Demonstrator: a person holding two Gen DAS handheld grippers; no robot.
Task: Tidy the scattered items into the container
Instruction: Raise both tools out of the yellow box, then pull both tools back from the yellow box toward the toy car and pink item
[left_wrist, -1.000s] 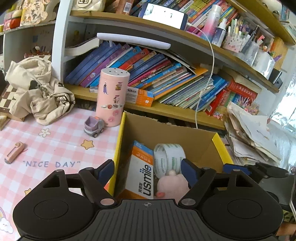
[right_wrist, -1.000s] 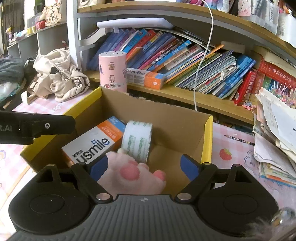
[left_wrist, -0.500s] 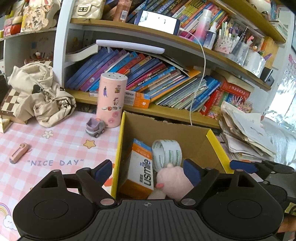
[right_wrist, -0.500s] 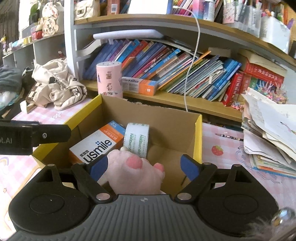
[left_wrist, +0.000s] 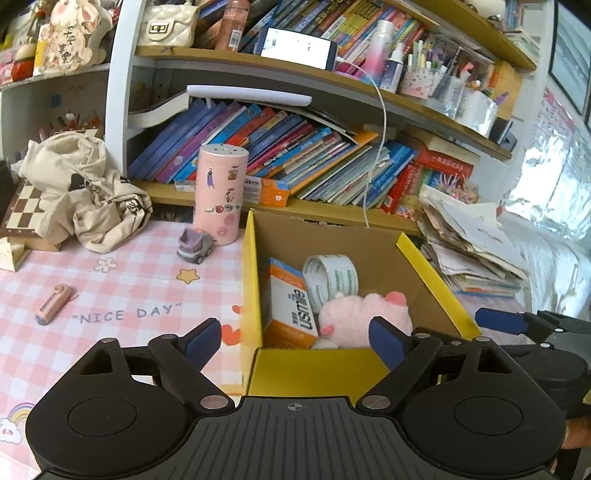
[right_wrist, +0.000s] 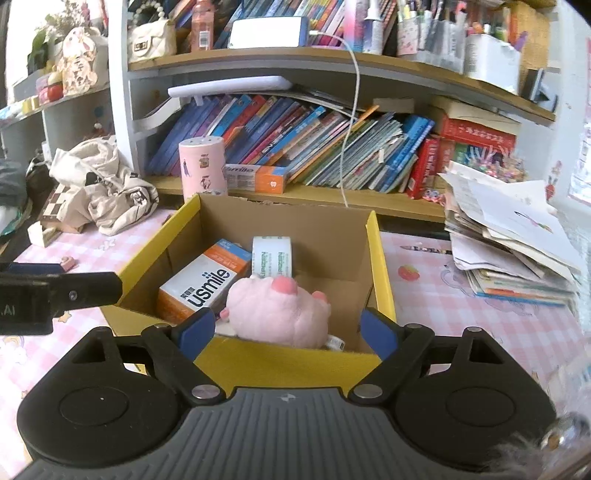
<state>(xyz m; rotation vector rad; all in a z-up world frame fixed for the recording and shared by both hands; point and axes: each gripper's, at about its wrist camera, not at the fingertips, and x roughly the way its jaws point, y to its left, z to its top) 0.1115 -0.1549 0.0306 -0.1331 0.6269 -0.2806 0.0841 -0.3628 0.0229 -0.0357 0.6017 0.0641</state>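
Observation:
A yellow-rimmed cardboard box (left_wrist: 251, 280) (right_wrist: 380, 266) stands on the pink checked tablecloth. Inside lie an orange and white usmile box (left_wrist: 291, 306) (right_wrist: 207, 280), a roll of tape (left_wrist: 332, 280) (right_wrist: 273, 254) and a pink plush toy (left_wrist: 358, 317) (right_wrist: 277, 314). My left gripper (left_wrist: 295, 343) is open and empty, in front of the box's near left corner. My right gripper (right_wrist: 288, 336) is open and empty, in front of the box's near wall. A small grey toy truck (left_wrist: 194, 245) and a small pink gadget (left_wrist: 53, 304) lie on the cloth left of the box.
A tall pink canister (left_wrist: 221, 195) (right_wrist: 203, 166) stands behind the toy truck. A crumpled beige cloth bag (left_wrist: 81, 195) and a chessboard (left_wrist: 22, 210) lie at the back left. Bookshelves (left_wrist: 295, 162) run behind. A stack of papers (right_wrist: 517, 240) lies to the right.
Both grippers have pulled back and up from the box, so its near wall now shows. The plush toy stays in the box.

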